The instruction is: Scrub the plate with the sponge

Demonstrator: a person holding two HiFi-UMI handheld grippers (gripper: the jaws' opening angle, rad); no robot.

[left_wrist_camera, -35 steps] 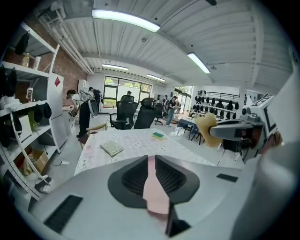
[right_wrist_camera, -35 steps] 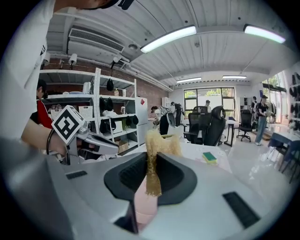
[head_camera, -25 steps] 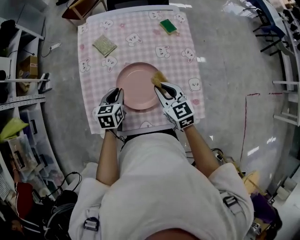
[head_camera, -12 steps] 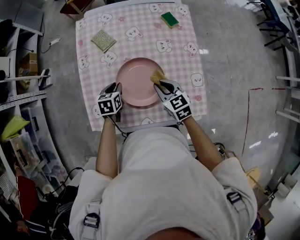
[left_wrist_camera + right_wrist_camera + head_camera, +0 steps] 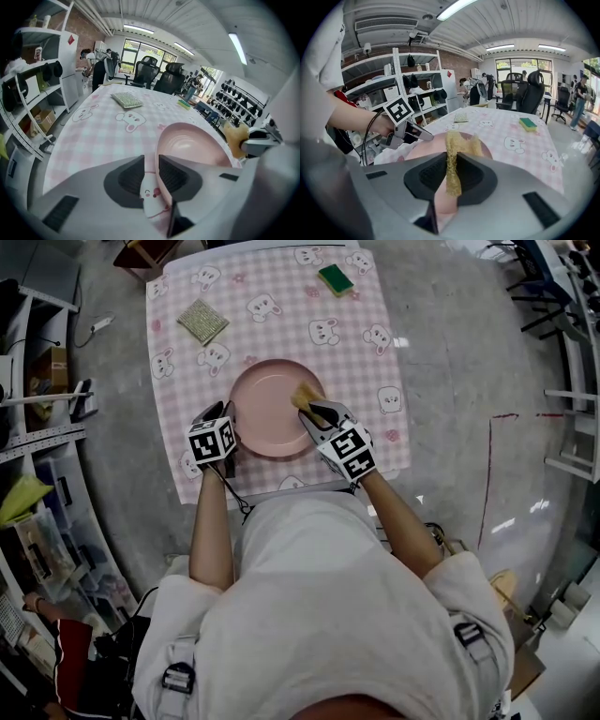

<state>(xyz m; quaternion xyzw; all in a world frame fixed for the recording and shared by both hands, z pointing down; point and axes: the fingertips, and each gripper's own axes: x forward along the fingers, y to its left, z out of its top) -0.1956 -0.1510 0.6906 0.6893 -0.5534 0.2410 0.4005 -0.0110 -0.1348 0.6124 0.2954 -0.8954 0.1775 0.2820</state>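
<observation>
Firmly pinched between the nearly closed jaws of the right gripper (image 5: 309,410) (image 5: 452,173) is a yellow sponge (image 5: 304,396) (image 5: 457,144), held over the right part of the pink plate (image 5: 266,409) (image 5: 193,140). The plate's left rim is clamped by the left gripper (image 5: 229,412) (image 5: 151,176), whose jaws are narrowed onto it. The plate is set on the bench (image 5: 281,334), on a checked cloth. Beyond the plate, a green sponge (image 5: 336,278) and a mesh pad (image 5: 203,322) are seen lying well apart.
</observation>
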